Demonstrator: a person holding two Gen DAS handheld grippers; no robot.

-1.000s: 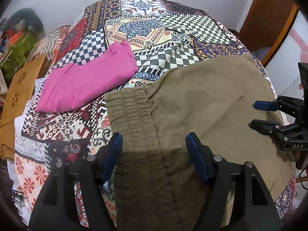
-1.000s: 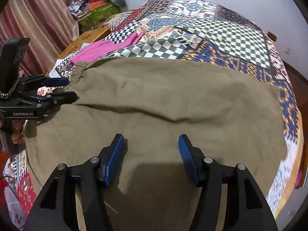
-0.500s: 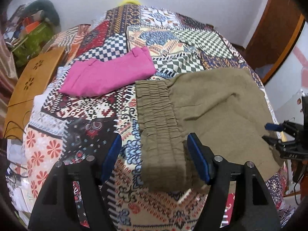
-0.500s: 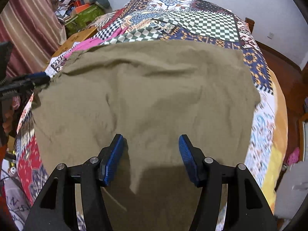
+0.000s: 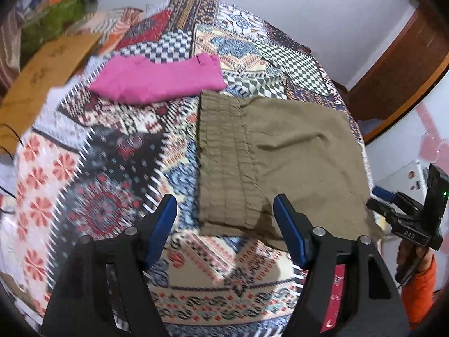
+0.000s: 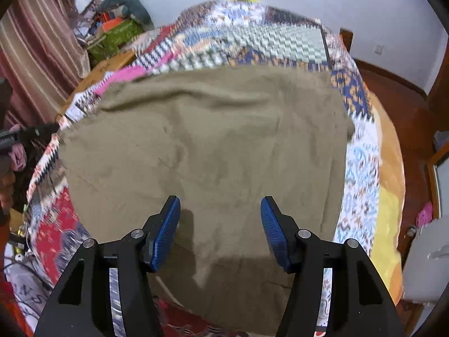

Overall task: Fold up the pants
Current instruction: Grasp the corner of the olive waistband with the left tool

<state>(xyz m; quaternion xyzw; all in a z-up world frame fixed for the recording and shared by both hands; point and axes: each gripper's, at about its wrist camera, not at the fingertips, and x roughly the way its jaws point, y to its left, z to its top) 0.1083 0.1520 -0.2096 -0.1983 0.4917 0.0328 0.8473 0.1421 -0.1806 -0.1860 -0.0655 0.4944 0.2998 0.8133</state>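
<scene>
Nearest the left wrist camera, the left gripper (image 5: 224, 210) hangs over the bed's near edge with its blue pads (image 5: 164, 226) spread wide and nothing between them; they frame the near end of the pants' waistband without touching it. Likewise, the right gripper (image 6: 220, 213) is held above the cloth with its blue pads (image 6: 165, 230) parted and empty, their shadow falling on the fabric below.

Beneath both lie the olive-brown pants (image 5: 280, 157), folded into a broad flat rectangle on the patchwork bedspread (image 5: 112, 182). The gathered elastic waistband (image 5: 224, 163) forms the rectangle's left side in the left wrist view, running from the bed's near edge toward its middle. The rest of the cloth spreads toward the bed's right edge, where it seems to reach or slightly overhang the edge, though motion blur there makes that hard to judge. A few soft creases cross the surface.

At the right border of the left wrist view, the other gripper shows beside the pants' right edge, carried by a hand in an orange sleeve (image 5: 418, 286).

Farther on, a folded pink garment (image 5: 160, 78) lies on the bedspread just beyond the waistband's far corner. Past the bed's left edge stand a wooden board (image 5: 42, 78) and a heap of belongings (image 6: 115, 25) against a striped curtain (image 6: 36, 53).
</scene>
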